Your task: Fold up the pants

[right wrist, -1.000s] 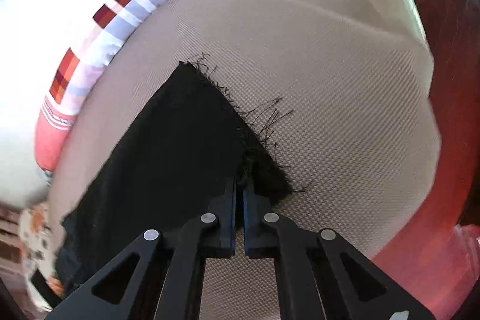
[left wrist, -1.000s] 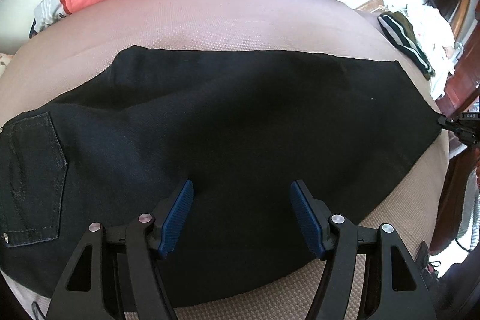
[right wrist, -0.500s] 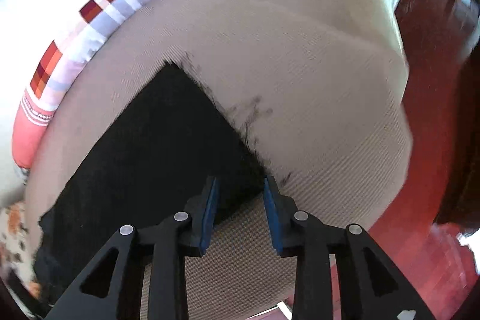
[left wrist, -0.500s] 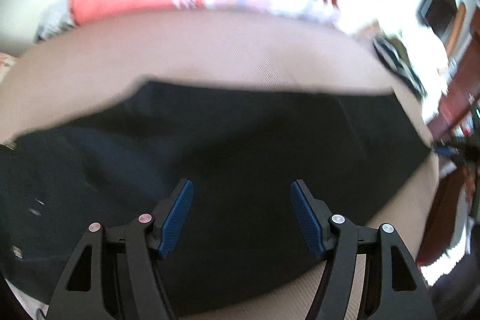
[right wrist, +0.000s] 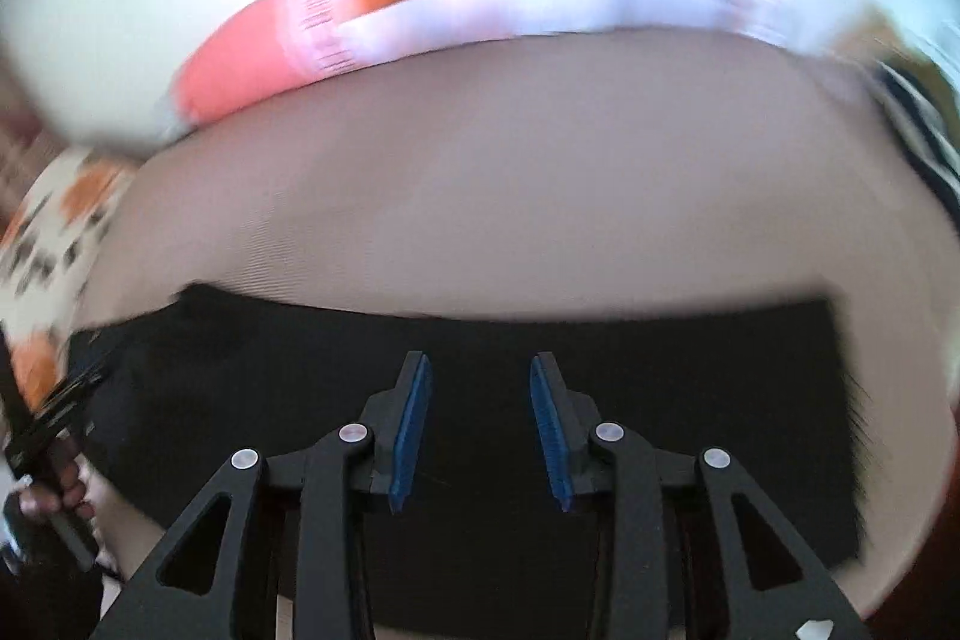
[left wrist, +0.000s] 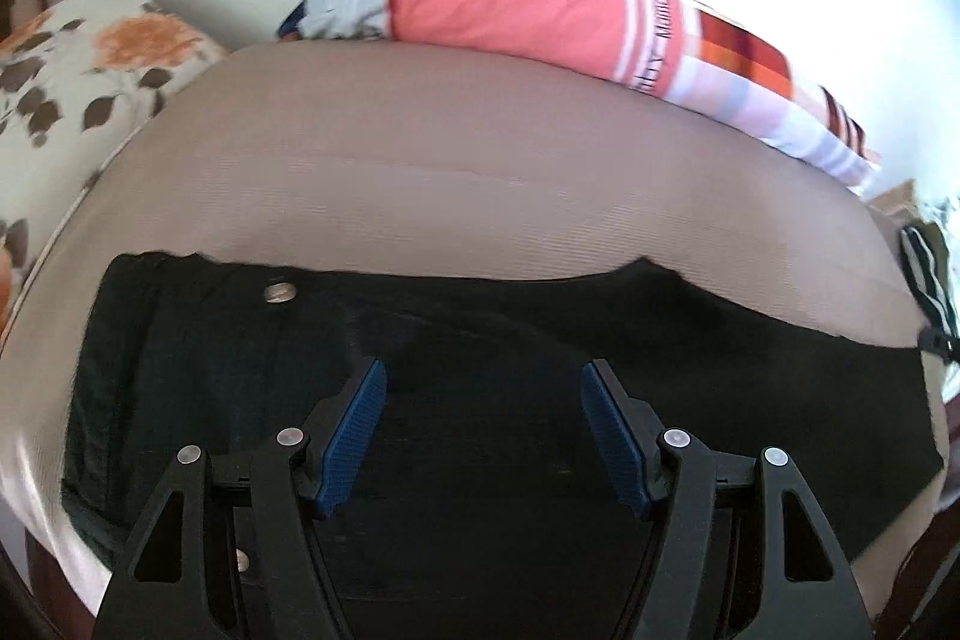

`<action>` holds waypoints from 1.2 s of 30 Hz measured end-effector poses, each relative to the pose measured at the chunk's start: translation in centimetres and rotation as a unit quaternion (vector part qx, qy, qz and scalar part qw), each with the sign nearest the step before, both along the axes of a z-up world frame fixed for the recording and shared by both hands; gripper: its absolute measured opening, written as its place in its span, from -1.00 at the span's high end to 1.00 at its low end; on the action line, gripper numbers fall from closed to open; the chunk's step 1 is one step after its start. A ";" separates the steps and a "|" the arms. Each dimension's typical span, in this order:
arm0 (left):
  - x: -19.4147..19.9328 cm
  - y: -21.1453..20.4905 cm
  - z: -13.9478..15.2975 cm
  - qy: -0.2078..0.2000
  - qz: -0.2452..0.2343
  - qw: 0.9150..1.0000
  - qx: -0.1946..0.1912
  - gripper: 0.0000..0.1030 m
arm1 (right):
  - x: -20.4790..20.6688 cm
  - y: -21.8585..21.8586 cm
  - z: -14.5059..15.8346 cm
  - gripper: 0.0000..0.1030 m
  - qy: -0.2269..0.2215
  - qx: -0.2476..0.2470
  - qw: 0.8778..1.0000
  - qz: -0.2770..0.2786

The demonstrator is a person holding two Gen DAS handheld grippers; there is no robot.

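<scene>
Black pants [left wrist: 480, 340] lie flat across a tan bed [left wrist: 456, 160], with a metal waist button [left wrist: 279, 292] at the left. My left gripper [left wrist: 483, 400] hovers over the waist end, open, nothing between its blue pads [left wrist: 351, 439]. The right wrist view is blurred: the pants [right wrist: 690, 370] fill its lower half, their frayed hem [right wrist: 852, 400] at the right. My right gripper [right wrist: 480, 400] hangs above the cloth, its jaws opening and empty. At that view's left edge a hand [right wrist: 51, 496] holds the left gripper's handle.
A pink and plaid pillow [left wrist: 570, 10] lies along the far side of the bed by the white wall. A floral pillow [left wrist: 78, 82] sits at the left. Striped clothing [left wrist: 927, 274] is at the right edge. The bed's near edge drops off below the pants.
My right gripper let go of the frayed hem, opened, and swung left over the pants. My left gripper moved left toward the waist, bringing the button and floral pillow into view.
</scene>
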State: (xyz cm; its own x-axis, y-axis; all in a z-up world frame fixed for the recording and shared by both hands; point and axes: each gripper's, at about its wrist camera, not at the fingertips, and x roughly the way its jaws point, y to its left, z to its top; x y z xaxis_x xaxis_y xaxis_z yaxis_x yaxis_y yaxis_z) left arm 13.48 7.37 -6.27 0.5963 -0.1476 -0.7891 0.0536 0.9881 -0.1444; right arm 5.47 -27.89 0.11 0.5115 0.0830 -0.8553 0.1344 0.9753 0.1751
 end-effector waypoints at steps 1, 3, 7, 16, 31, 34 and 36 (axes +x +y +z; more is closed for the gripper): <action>0.0 0.5 -0.2 0.004 0.006 1.000 0.003 -0.32 | 1.5 1.5 -0.2 0.35 0.001 0.011 0.999 0.030; 0.1 1.4 -0.9 0.010 0.012 1.000 0.008 -0.32 | 4.9 4.8 -0.7 0.35 0.007 0.036 0.995 0.096; -0.2 2.2 -1.5 0.015 0.008 1.000 0.013 -0.32 | 9.5 10.4 -2.2 0.35 0.030 0.058 0.975 0.213; -0.3 3.0 -2.1 0.028 0.002 1.000 -0.011 -0.32 | 15.3 18.8 -5.7 0.33 0.096 0.057 0.933 0.342; -0.3 2.4 -2.5 0.027 -0.003 0.999 0.016 -0.32 | 16.1 20.6 -7.1 0.94 0.067 0.048 0.935 0.344; -0.2 2.1 -2.6 0.028 -0.002 0.999 0.030 -0.32 | 16.2 21.1 -8.3 0.95 0.060 0.021 0.942 0.328; -0.1 1.9 -2.4 0.029 -0.003 0.999 0.035 -0.32 | 16.2 21.8 -8.3 0.83 0.057 0.006 0.945 0.321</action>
State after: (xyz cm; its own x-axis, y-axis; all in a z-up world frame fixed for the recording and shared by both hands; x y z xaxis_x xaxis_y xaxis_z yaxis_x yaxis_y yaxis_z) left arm 13.38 9.22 -8.68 0.5490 -0.0941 -0.8305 0.0530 0.9956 -0.0777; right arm 21.64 -6.12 -8.21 0.2562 0.3561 -0.8986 -0.4666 0.8597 0.2077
